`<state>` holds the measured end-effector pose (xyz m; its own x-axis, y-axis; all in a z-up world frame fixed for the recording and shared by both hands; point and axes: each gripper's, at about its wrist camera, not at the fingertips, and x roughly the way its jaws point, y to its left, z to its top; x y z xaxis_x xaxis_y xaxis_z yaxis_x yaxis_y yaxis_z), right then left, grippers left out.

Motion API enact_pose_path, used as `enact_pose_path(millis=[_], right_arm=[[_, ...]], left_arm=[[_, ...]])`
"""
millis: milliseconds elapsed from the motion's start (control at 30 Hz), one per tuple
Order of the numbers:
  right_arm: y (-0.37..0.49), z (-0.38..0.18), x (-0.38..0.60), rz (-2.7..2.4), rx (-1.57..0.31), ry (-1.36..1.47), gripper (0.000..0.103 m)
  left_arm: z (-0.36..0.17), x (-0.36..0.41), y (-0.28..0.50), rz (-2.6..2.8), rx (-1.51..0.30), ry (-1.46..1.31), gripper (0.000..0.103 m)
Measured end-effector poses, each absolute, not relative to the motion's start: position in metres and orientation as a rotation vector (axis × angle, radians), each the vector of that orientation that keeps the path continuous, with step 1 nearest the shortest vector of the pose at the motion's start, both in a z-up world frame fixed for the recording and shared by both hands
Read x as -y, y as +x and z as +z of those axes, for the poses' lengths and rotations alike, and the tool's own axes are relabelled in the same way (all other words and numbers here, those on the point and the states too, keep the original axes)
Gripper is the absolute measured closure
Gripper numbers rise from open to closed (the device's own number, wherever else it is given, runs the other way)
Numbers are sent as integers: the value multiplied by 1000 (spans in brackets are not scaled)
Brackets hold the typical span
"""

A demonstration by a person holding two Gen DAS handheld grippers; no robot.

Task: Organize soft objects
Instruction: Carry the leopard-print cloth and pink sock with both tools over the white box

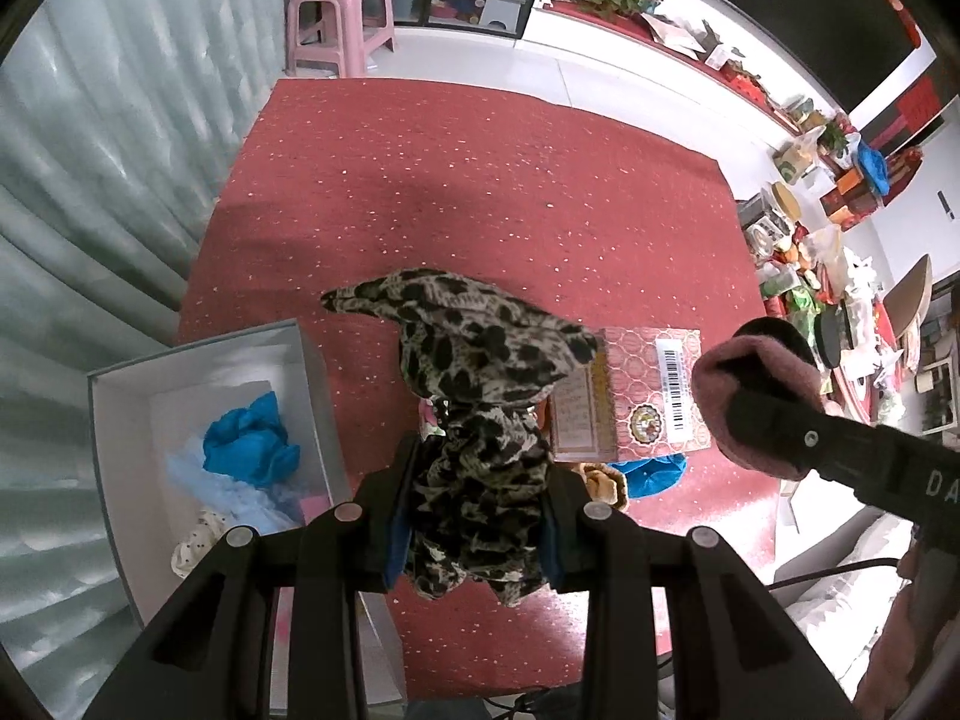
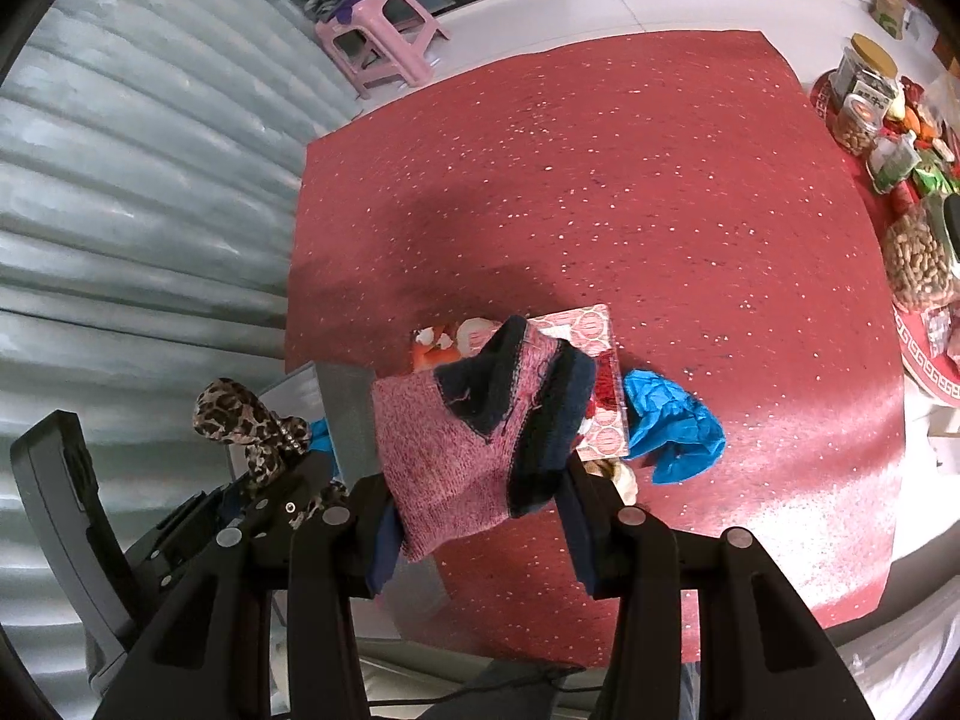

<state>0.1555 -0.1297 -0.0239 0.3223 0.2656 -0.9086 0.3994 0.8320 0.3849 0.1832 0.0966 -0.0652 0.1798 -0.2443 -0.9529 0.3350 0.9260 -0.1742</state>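
Note:
My left gripper (image 1: 477, 516) is shut on a leopard-print cloth (image 1: 474, 384) and holds it up above the red mat, right of the open grey box (image 1: 108, 456). The box holds a blue cloth (image 1: 249, 441), pale blue fabric and a dotted white piece. My right gripper (image 2: 480, 516) is shut on a pink and navy knitted piece (image 2: 480, 426), held above the mat. It shows at the right in the left wrist view (image 1: 756, 396). The leopard cloth shows at the left in the right wrist view (image 2: 246, 420).
A pink patterned carton (image 1: 636, 396) lies on the red mat (image 1: 480, 180), with another blue cloth (image 2: 672, 426) and small soft items beside it. Grey curtain at the left. A pink stool (image 1: 339, 18) stands behind. Jars and snack bags (image 2: 882, 120) crowd the right table.

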Motion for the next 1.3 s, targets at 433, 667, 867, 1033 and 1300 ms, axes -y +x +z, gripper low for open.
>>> enact_pose_path(millis=[433, 667, 867, 1033, 1300], right_arm=[[174, -24, 94, -64, -1285, 563, 56], [183, -26, 70, -25, -1302, 530, 56], [189, -27, 51, 2, -1315, 501, 56], [193, -31, 35, 25, -1329, 477, 56], [199, -32, 7, 67, -1347, 439, 56]], left_arm=[[-64, -131, 194, -359, -1317, 35, 67], [-67, -156, 194, -322, -1324, 1, 67], [-69, -175, 192, -294, -1325, -21, 67], [-71, -193, 190, -264, -1325, -44, 67], [-72, -216, 186, -221, -1329, -79, 67]])
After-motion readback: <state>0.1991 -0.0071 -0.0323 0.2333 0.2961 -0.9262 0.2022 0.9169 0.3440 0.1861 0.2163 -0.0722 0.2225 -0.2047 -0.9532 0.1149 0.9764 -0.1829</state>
